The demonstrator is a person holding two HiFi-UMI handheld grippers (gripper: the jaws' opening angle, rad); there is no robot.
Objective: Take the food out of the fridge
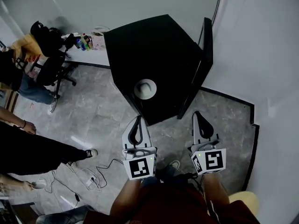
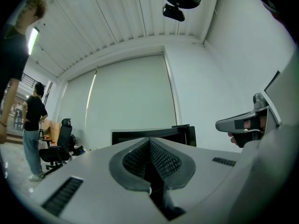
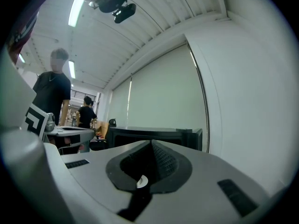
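Observation:
A low black fridge [image 1: 154, 55] stands against the white wall ahead of me, seen from above in the head view. A white round bowl-like thing [image 1: 145, 88] sits on its top near the front edge. A black panel [image 1: 205, 45], likely its door, stands along its right side. My left gripper [image 1: 138, 119] is shut and empty, with its tip just short of the fridge's front corner. My right gripper [image 1: 197, 114] is also shut and empty, beside the panel's lower end. Both gripper views show closed jaws, the left gripper [image 2: 150, 141] and the right gripper [image 3: 152, 143], aimed level at the fridge [image 2: 149, 133] [image 3: 154, 133].
A white desk with bottles [image 1: 86, 42] and a black office chair [image 1: 46, 71] stand at the back left. People [image 1: 28, 148] stand on the left. Cables [image 1: 88, 176] lie on the grey floor there. A white wall [image 1: 266, 78] closes the right side.

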